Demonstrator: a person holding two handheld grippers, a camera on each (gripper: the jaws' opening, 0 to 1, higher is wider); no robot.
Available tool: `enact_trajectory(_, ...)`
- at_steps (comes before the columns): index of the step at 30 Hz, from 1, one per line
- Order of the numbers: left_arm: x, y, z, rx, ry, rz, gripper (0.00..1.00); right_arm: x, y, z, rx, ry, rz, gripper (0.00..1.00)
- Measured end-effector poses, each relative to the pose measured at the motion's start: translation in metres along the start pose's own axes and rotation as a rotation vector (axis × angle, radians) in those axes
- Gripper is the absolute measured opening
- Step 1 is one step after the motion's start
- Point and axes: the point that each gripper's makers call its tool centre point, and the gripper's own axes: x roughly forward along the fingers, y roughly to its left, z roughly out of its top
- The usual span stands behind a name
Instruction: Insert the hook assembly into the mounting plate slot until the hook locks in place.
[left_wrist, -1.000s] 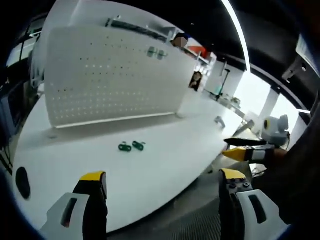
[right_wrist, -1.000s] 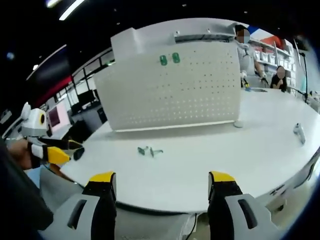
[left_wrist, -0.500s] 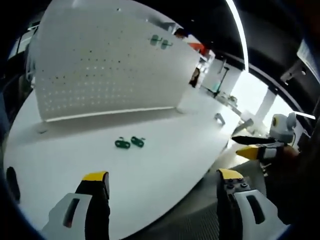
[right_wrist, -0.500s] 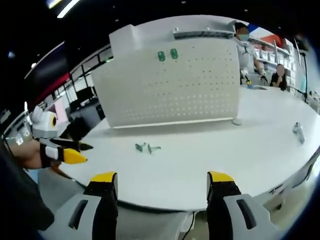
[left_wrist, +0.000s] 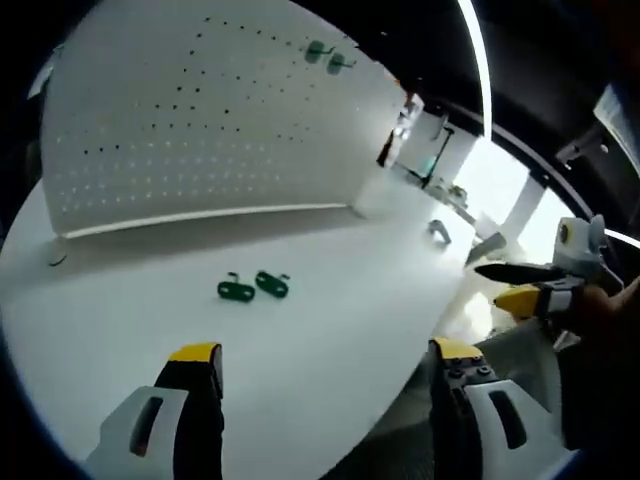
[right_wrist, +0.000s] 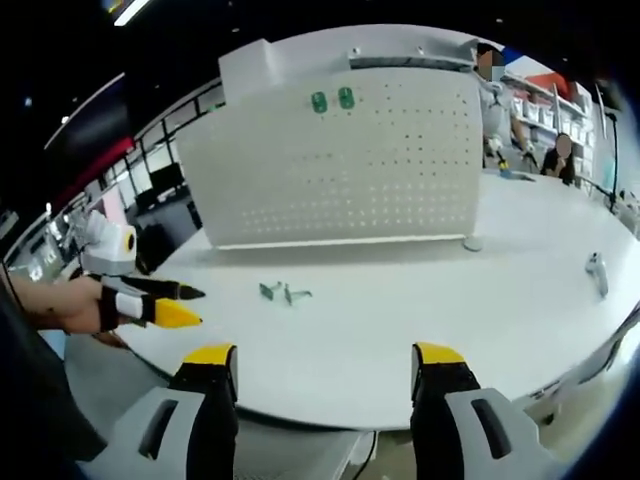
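Observation:
A white perforated mounting plate (left_wrist: 200, 130) (right_wrist: 340, 160) stands upright on the white table (left_wrist: 330, 300) (right_wrist: 420, 310). Two green hooks (left_wrist: 327, 55) (right_wrist: 332, 99) hang side by side near its top edge. Two loose green hook assemblies (left_wrist: 254, 287) (right_wrist: 282, 292) lie together on the table in front of the plate. My left gripper (left_wrist: 322, 365) (right_wrist: 165, 303) is open and empty, short of the loose hooks. My right gripper (right_wrist: 325, 360) (left_wrist: 525, 285) is open and empty too, held off the table's near edge.
A small grey object (right_wrist: 597, 265) (left_wrist: 438, 232) lies on the table towards its right end. A round foot (right_wrist: 474, 244) sits at the plate's right corner. People (right_wrist: 490, 100) stand behind the plate at shelves. The table's curved edge (right_wrist: 300, 405) is just ahead of my right jaws.
Both views have moved in nearer the table and the plate, and the left gripper has come forward over the table's edge. The loose hooks have stayed put. Both grippers remain open.

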Motion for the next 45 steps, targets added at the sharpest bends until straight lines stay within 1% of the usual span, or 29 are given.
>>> enact_trajectory(4, 0.015, 0.004, 0.001, 0.003, 0.014, -0.008, 0.83, 0.005, -0.006, 0.002, 0.004, 0.010, -0.006, 0.71)
enact_trajectory(6, 0.022, 0.005, -0.003, 0.007, 0.040, -0.015, 0.81, 0.006, -0.007, 0.003, 0.002, 0.011, -0.008, 0.70)
enact_trajectory(12, 0.045, 0.012, -0.002, -0.002, 0.063, -0.021, 0.81, 0.013, -0.014, 0.011, 0.003, 0.008, -0.013, 0.70)
enact_trajectory(14, 0.050, 0.016, 0.000, -0.009, 0.063, -0.015, 0.78, 0.016, -0.017, 0.011, 0.004, 0.012, -0.015, 0.70)
enact_trajectory(15, 0.052, 0.018, 0.002, -0.013, 0.057, -0.011, 0.75, 0.017, -0.019, 0.011, 0.007, 0.013, -0.017, 0.70)
enact_trajectory(16, 0.054, 0.021, 0.004, -0.011, 0.048, -0.001, 0.73, 0.017, -0.021, 0.011, 0.012, 0.014, -0.020, 0.70)
enact_trajectory(18, 0.057, 0.029, 0.006, -0.021, 0.048, 0.021, 0.74, 0.018, -0.026, 0.009, 0.029, 0.017, -0.033, 0.70)
enact_trajectory(23, 0.067, 0.034, 0.009, -0.029, 0.049, 0.024, 0.72, 0.020, -0.030, 0.000, 0.049, 0.040, -0.046, 0.70)
enact_trajectory(27, 0.075, 0.039, 0.010, -0.056, 0.047, 0.028, 0.70, 0.021, -0.031, -0.004, 0.055, 0.057, -0.045, 0.69)
enact_trajectory(31, 0.081, 0.045, 0.010, -0.061, 0.048, 0.055, 0.68, 0.022, -0.034, -0.008, 0.062, 0.072, -0.049, 0.69)
enact_trajectory(33, 0.084, 0.048, 0.013, -0.067, 0.039, 0.066, 0.68, 0.022, -0.036, -0.010, 0.070, 0.077, -0.054, 0.69)
enact_trajectory(35, 0.087, 0.053, 0.012, -0.063, 0.046, 0.089, 0.65, 0.022, -0.038, -0.012, 0.075, 0.083, -0.059, 0.69)
enact_trajectory(38, 0.090, 0.059, 0.011, -0.069, 0.053, 0.103, 0.60, 0.022, -0.041, -0.014, 0.079, 0.092, -0.065, 0.69)
enact_trajectory(42, 0.095, 0.060, 0.011, -0.074, 0.058, 0.106, 0.58, 0.023, -0.047, -0.016, 0.103, 0.101, -0.076, 0.68)
enact_trajectory(45, 0.098, 0.065, 0.012, -0.060, 0.064, 0.134, 0.57, 0.023, -0.049, -0.018, 0.111, 0.105, -0.083, 0.68)
